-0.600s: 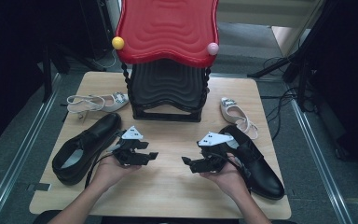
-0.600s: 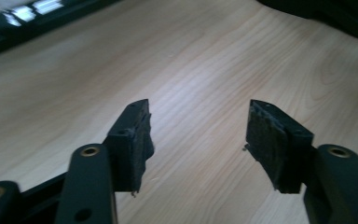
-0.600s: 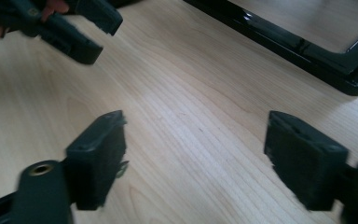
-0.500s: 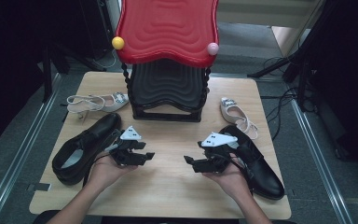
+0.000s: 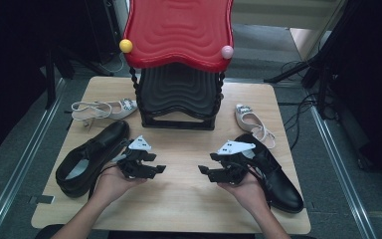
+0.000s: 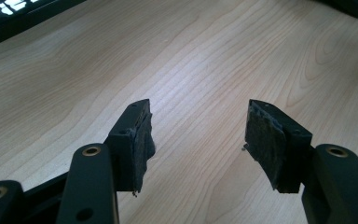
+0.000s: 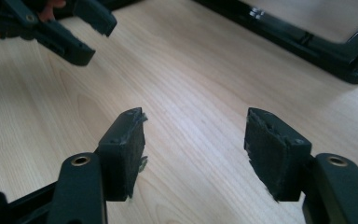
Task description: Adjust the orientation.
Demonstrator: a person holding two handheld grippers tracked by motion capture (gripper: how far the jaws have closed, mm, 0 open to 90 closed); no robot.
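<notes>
Leftmost on the pale wooden table (image 5: 179, 199), a glossy black leather dress shoe (image 5: 87, 159) lay on its sole, its toe angled up toward the middle and its heel near the table's left edge. Beyond it, a silver-white strappy heeled sandal (image 5: 102, 108) lay close to the left foot of the rack. Just beside the black shoe's toe, the person's left hand (image 5: 112, 183) came up from the bottom edge with its palm turned upward, cradling the left gripper (image 5: 159, 169) low over the bare wood and pointing it toward the table's middle. Its jaws stood spread wide with nothing between them; in the left gripper view the worn grey pads (image 6: 142, 140) framed plain wood grain. Behind the hands stood a black shoe rack (image 5: 179, 94) of stacked wavy shelves, topped by a red wavy plastic shelf (image 5: 179, 32) with a yellow ball (image 5: 126, 46) and a pink ball (image 5: 227, 52) at its front corners. Across a gap of bare table, the right gripper (image 5: 202, 171) faced the left one, held the same way in the upturned right hand (image 5: 246, 189); its jaws likewise stood spread and empty. The back of that hand lay against a second black leather dress shoe (image 5: 278, 177), toe toward the near right corner. Farther back on the right lay a second silver-white sandal (image 5: 252, 123).
</notes>
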